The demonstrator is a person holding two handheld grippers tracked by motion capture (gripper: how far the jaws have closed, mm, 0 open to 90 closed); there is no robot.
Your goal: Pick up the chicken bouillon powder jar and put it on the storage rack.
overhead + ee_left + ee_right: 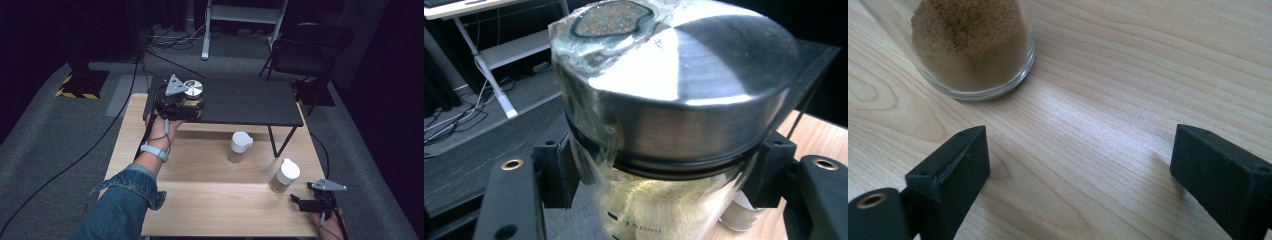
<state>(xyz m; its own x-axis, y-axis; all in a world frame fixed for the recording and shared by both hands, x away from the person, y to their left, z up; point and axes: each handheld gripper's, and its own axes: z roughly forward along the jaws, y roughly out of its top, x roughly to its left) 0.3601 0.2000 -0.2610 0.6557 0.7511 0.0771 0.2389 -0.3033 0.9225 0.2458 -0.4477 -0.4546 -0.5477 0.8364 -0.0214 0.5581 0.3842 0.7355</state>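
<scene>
My left gripper (pixel 184 104) is shut on a glass jar (pixel 192 95) with a shiny steel lid, held over the left end of the black raised shelf (pixel 240 102). In the left gripper view the steel-lidded jar (pixel 674 100) sits between the black jaws, pale yellow grains inside and a 150 ml mark on the glass. My right gripper (pixel 300 201) rests open at the table's near right corner, beside a white-capped jar of brown powder (pixel 284 176). That brown-powder jar (pixel 975 45) stands just ahead of the open right gripper (pixel 1080 170), nothing between the jaws.
A second white-capped jar (pixel 239 146) stands mid-table, in front of the shelf. The wooden table (pixel 210 200) has bare room along its front. Beyond it are a dark chair (pixel 310 47), a white stand (pixel 240 15) and cables on the grey floor.
</scene>
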